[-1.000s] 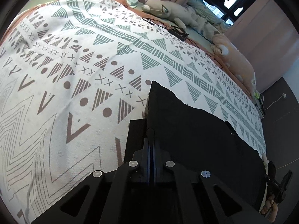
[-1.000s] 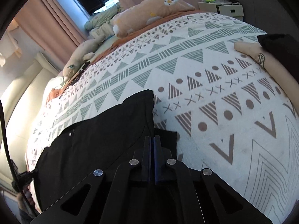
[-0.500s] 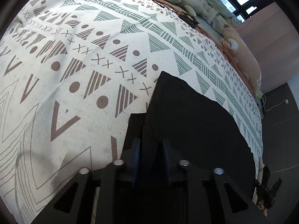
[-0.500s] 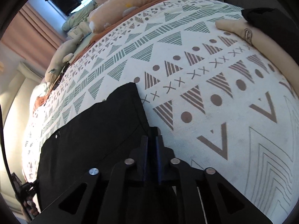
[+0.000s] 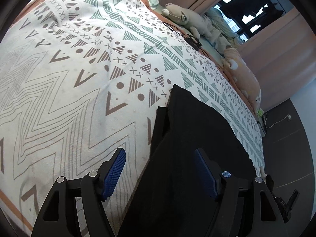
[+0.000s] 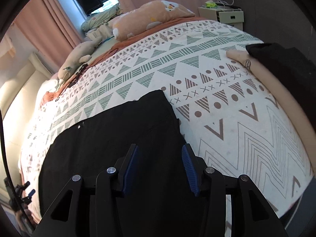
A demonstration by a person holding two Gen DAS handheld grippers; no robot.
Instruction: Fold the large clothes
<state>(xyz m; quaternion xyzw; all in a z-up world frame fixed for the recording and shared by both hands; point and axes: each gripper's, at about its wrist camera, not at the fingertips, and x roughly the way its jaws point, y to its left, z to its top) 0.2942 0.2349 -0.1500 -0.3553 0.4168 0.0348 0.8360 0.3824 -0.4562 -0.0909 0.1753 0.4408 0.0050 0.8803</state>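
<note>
A black garment [image 5: 197,138] lies folded flat on the patterned bed cover [image 5: 69,98]. In the left wrist view my left gripper [image 5: 160,170] hovers over the garment's left edge. Its jaws are opening, and the blue pads [image 5: 115,172] stand wide apart and touch no cloth. In the right wrist view the same garment [image 6: 118,130] stretches to the left. My right gripper [image 6: 159,168] is above its right edge, jaws opening. Cloth lies below the gap, but the pads [image 6: 188,169] do not press on it.
Plush toys [image 5: 189,19] and a long peach pillow [image 6: 150,17] line the bed's far side, with a black cable [image 5: 193,41] beside them. A person's bare limb with black cloth [image 6: 276,75] rests on the cover at right. A nightstand [image 6: 227,15] stands beyond. Dark floor [image 5: 286,138] borders the bed.
Both grippers were shut on the black garment's edge and have opened and drawn back from it. The garment now lies loose on the cover.
</note>
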